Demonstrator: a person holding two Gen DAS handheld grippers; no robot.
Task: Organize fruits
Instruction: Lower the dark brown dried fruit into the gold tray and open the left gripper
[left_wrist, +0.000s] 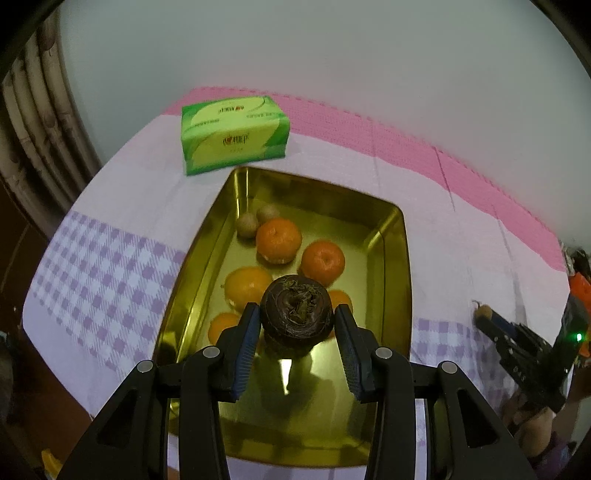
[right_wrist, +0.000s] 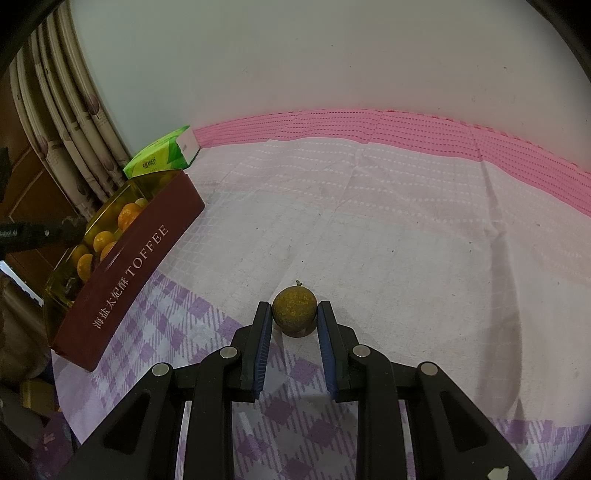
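While tangerines (left_wrist: 279, 240) fill one view, the other reads TOFFEE (right_wrist: 147, 251).

In the left wrist view, the dark round fruit (left_wrist: 295, 312) hides part of two oranges (left_wrist: 341, 297) at lower centre. At the right edge the other gripper (left_wrist: 484, 314) is partly cut off. In the right wrist view, the tin's (right_wrist: 125, 280) near wall hides most of its fruit at left, and the green tissue pack (right_wrist: 159, 157) sits half hidden behind it.

Five oranges (left_wrist: 279, 240), three longans (left_wrist: 246, 225), one water chestnut (left_wrist: 295, 310).
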